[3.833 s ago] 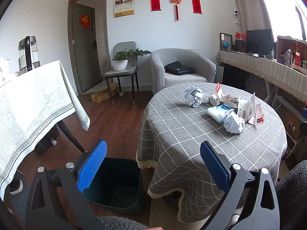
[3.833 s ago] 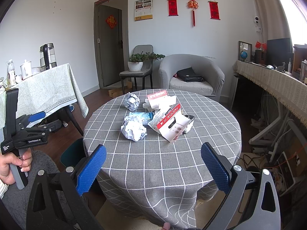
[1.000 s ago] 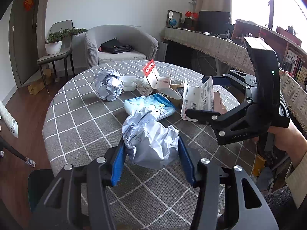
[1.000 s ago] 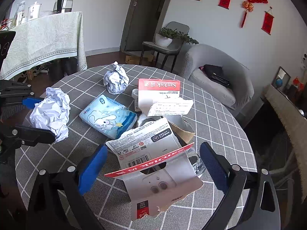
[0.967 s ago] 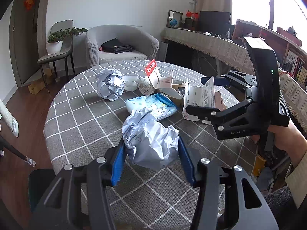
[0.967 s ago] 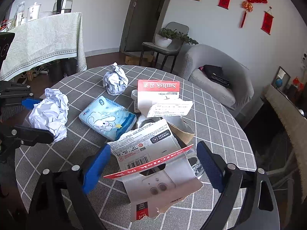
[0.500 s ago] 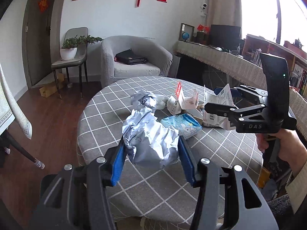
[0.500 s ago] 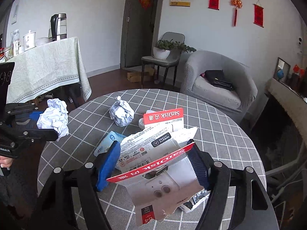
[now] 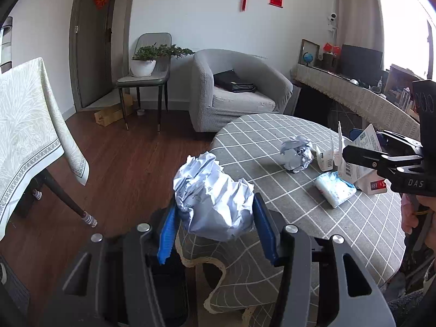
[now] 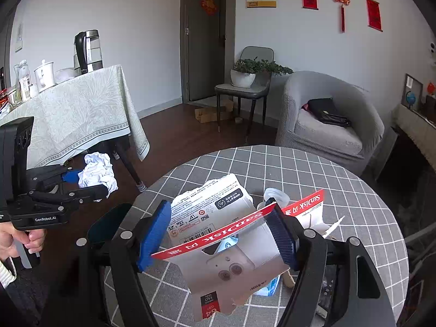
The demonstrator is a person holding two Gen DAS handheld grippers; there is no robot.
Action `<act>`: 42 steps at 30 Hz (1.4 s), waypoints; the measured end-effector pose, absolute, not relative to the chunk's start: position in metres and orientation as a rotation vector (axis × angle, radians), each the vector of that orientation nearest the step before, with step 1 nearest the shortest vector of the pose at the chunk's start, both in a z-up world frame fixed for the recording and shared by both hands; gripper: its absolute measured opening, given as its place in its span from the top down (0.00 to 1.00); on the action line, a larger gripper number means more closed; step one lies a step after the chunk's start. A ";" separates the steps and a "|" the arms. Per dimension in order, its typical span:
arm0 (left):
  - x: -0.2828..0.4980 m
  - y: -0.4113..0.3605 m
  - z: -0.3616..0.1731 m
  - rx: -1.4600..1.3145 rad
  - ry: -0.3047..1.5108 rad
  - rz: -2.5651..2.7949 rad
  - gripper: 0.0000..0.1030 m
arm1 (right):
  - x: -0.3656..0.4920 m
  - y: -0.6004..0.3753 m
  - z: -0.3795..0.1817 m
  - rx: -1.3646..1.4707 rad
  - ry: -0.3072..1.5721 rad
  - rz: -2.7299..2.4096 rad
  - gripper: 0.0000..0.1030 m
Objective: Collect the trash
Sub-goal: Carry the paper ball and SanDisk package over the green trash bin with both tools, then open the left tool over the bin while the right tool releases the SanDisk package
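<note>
**Both tongs loaded, lifted clear of the round surface**

Left tongs: clenched on a crumpled paper ball, blue pads pressed into both flanks. Held off the edge of the grey checked round surface, over wooden floor and above a dark bin glimpsed beside the cloth's hem. From the right wrist view, the same ball seen white against the floor, gripped between black fingers, with a hand wrapped on the handle below.

Right tongs: clenched on a torn white-and-red cardboard package, pads set against its left and right edges after a recent narrowing of the jaws. Red strip printed "SanDisk" running diagonally between the pads, barcode panel above, ragged lower flap hanging down. Package raised above the surface, tilted. In the left wrist view, the package seen edge-on at the far right, pinched in the black tongs.

Still lying on the surface: a second crumpled paper ball, a pale blue tissue pack just beside it toward the near side, and a small white carton standing between ball and held package.

Beyond: grey armchair with a black bag, a chair bearing a potted plant, a second table under a pale patterned cloth with a kettle.
</note>
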State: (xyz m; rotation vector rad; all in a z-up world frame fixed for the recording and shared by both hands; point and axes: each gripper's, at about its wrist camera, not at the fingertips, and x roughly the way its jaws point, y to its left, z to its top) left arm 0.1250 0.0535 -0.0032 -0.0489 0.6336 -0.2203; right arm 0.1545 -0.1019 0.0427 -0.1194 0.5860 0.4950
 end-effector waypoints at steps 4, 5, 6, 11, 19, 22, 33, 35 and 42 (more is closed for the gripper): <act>0.130 0.075 -0.011 -0.029 0.656 -0.186 0.47 | 0.161 -0.078 0.042 -0.089 0.596 0.524 0.30; 0.132 0.082 -0.015 -0.037 0.669 -0.175 0.47 | 0.163 -0.072 0.044 -0.082 0.592 0.530 0.30; 0.134 0.089 -0.018 -0.045 0.677 -0.167 0.47 | 0.165 -0.065 0.046 -0.064 0.585 0.539 0.30; 0.140 0.120 -0.040 -0.080 0.738 -0.124 0.47 | 0.178 -0.028 0.050 -0.022 0.598 0.581 0.30; 0.146 0.157 -0.075 -0.066 0.837 -0.077 0.47 | 0.186 0.034 0.039 0.017 0.654 0.684 0.30; 0.148 0.168 -0.087 -0.070 0.875 -0.066 0.47 | 0.191 0.055 0.034 0.023 0.674 0.701 0.30; 0.165 0.195 -0.151 -0.093 1.090 -0.061 0.46 | 0.211 0.116 -0.004 -0.009 0.803 0.715 0.30; 0.165 0.201 -0.162 -0.109 1.126 -0.064 0.46 | 0.214 0.124 -0.008 -0.007 0.815 0.722 0.30; 0.167 0.216 -0.186 -0.110 1.213 -0.023 0.36 | 0.225 0.147 -0.030 -0.016 0.879 0.738 0.30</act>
